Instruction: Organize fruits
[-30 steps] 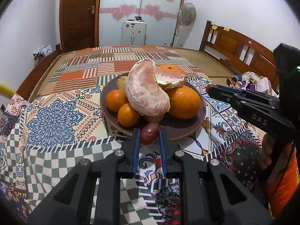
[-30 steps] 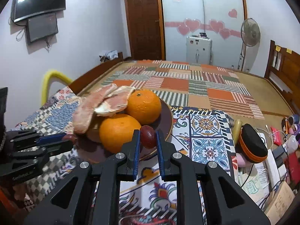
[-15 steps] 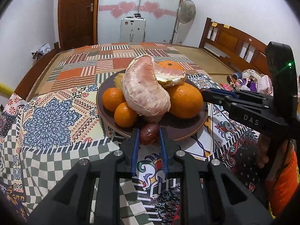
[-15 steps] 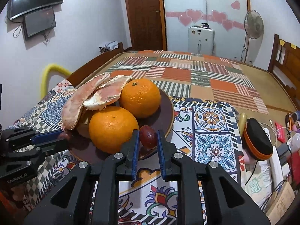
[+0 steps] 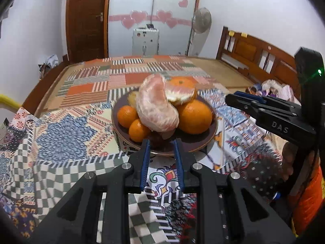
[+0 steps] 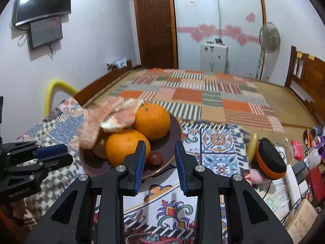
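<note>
Two handheld grippers point forward and downward at a dark brown plate (image 5: 205,140) of fruit on a patterned cloth (image 5: 61,142).

On the left, the left gripper (image 5: 161,142) hovers at the plate's near rim. Its blue-padded jaws stand slightly apart and nothing is pinched between them. Just beyond the tips a small dark fruit (image 5: 157,137) lies on the plate, blurred and hard to make out. From the right wrist view this gripper enters at the left edge, its tips near the plate's left side.

On the plate, two small oranges (image 5: 127,116) sit at the left. A large peeled pomelo piece (image 5: 156,107) leans over the middle, hiding what lies behind and under it. A large orange (image 5: 195,116) sits at the right, with another orange (image 5: 180,83) far behind, partly covered by a second peeled piece.

The right gripper (image 6: 160,151) also hovers over the plate's near rim, its jaws opening. A small dark red fruit (image 6: 154,158) lies on the plate between and beyond the pads, touching neither. The left pad overlaps the near orange in view.

In the left wrist view a hand (image 5: 288,158) holds the right gripper's handle, partly cut off at the right edge. To the right of the plate lie a black and orange case (image 6: 270,158) and scattered clutter, blurred. Far behind stand a fan (image 6: 269,37) and a wooden door (image 6: 156,24).
</note>
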A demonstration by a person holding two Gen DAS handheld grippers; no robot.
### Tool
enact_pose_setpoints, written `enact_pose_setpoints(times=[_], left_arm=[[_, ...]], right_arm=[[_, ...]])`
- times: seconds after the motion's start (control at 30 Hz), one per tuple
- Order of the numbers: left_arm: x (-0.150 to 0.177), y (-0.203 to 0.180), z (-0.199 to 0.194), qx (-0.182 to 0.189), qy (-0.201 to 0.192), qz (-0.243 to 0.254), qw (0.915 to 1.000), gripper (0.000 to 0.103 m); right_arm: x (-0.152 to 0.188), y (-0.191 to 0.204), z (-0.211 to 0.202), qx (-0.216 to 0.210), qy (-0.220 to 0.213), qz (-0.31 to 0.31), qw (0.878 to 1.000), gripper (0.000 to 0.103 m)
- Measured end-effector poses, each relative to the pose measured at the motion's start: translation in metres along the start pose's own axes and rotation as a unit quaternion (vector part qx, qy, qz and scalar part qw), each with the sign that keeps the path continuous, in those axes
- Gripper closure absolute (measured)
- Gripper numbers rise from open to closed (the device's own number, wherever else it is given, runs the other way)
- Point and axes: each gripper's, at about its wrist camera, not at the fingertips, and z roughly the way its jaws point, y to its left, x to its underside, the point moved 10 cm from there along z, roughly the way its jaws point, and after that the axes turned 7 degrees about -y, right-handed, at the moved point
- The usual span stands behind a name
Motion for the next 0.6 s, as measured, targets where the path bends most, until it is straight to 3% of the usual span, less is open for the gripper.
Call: enact_pose_setpoints(times=[0.2, 0.47, 0.53, 0.6], left_arm=[[-0.036, -0.005, -0.066, -0.013, -0.073, 0.0, 0.9972, 0.08], [-0.074, -0.035, -0.169, -0.036, -0.181, 0.019, 0.9826, 0.079], [-0.078, -0.042, -0.194, -0.046, -0.205, 0.021, 0.9774, 0.058], [-0.08, -0.049, -0.219, -0.049, -0.23, 0.021, 0.9716, 0.044]], right_arm=[[-0.04, 0.008, -0.071, -0.006, -0.083, 0.008, 0.997, 0.076], [-0.076, 0.043, -0.18, -0.012, -0.185, -0.005, 0.983, 0.076], [-0.077, 0.053, -0.195, -0.018, -0.197, -0.005, 0.98, 0.075], [-0.077, 0.062, -0.21, -0.026, -0.207, -0.006, 0.978, 0.071]])
